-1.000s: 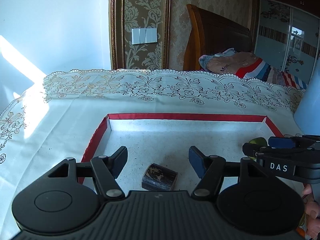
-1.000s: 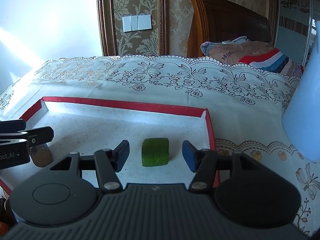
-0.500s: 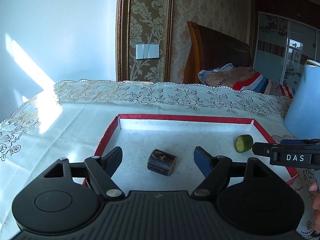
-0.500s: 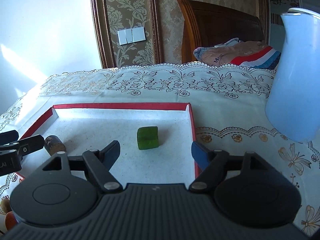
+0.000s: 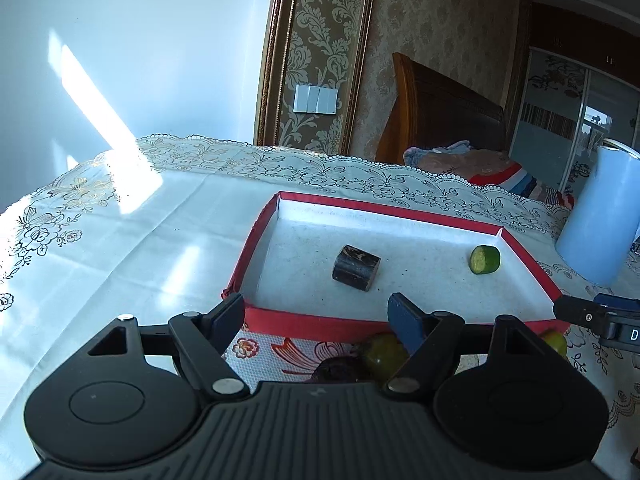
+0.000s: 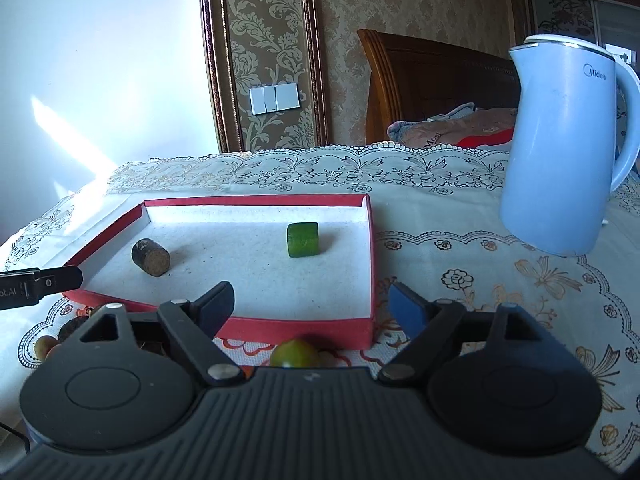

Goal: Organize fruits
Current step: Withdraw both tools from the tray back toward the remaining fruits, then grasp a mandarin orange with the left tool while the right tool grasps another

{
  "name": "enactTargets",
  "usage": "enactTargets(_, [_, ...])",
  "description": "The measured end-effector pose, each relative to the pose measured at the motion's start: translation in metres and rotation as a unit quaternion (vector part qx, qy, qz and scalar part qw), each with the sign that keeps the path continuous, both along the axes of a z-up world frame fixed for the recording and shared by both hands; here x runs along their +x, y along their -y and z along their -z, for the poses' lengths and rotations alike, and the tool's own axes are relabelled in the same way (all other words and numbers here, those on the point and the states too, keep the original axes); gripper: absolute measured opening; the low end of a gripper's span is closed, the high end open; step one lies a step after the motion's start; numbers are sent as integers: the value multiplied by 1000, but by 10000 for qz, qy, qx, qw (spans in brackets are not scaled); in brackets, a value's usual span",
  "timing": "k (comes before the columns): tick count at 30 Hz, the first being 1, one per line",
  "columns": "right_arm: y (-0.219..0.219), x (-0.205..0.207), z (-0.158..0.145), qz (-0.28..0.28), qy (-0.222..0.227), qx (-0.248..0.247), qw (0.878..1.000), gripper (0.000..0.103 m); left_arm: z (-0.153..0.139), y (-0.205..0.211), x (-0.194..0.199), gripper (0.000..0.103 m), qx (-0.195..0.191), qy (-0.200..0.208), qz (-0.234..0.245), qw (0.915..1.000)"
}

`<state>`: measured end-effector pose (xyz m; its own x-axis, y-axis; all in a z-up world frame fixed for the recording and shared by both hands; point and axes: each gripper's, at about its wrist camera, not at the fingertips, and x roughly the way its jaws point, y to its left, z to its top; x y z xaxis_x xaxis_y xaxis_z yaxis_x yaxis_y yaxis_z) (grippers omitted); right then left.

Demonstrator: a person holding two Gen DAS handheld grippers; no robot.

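Note:
A red-rimmed white tray (image 5: 320, 322) (image 6: 304, 330) holds a dark cylindrical fruit piece (image 5: 355, 268) (image 6: 151, 257) and a green cut piece (image 5: 485, 259) (image 6: 303, 239). My left gripper (image 5: 316, 316) is open and empty, hovering over the tray's near edge. My right gripper (image 6: 310, 306) is open and empty above the tray's near right corner. Loose fruits lie on a patterned mat in front of the tray: a green-yellow one (image 5: 382, 354) (image 6: 295, 354), a dark one (image 5: 340, 370), and small ones at the left (image 6: 46, 345).
A light blue kettle (image 6: 560, 148) (image 5: 600, 216) stands right of the tray on the lace tablecloth (image 5: 120, 232). A bed with a wooden headboard (image 6: 432, 80) lies beyond the table.
Both grippers have pulled back and risen from over the tray's interior to its near edge. The two pieces stay in the tray; loose fruits in front have come into view.

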<state>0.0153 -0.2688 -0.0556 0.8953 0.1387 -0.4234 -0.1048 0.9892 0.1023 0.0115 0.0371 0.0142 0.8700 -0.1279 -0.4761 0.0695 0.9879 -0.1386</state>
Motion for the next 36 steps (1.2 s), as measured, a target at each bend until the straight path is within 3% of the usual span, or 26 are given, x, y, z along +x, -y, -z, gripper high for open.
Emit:
enactTargets(9, [1, -13, 14, -7, -139, -6, 9999, 84, 9, 15, -32, 79, 85, -26, 1018, 9948])
enactTargets(14, [2, -13, 14, 25, -151, 33, 9999, 86, 16, 33, -36, 79, 575, -71, 1131, 9919])
enactTargets(21, [8, -20, 15, 98, -138, 59, 9998, 86, 29, 60, -46, 79, 1351, -29, 1373, 9813])
enactTargets(27, [11, -17, 20, 100, -287, 84, 9995, 86, 32, 65, -46, 78, 1534, -47, 1381, 9785])
enactTargets(34, [11, -23, 21, 24, -294, 110, 9995, 86, 29, 50, -46, 52, 1341, -6, 1196, 9837])
enactTargets(35, [12, -24, 21, 25, -294, 125, 9995, 86, 29, 49, -47, 39, 1301, -5, 1228, 9839])
enactTargets(36, [12, -24, 21, 25, -290, 123, 9995, 86, 29, 48, -48, 38, 1241, -22, 1293, 9838])
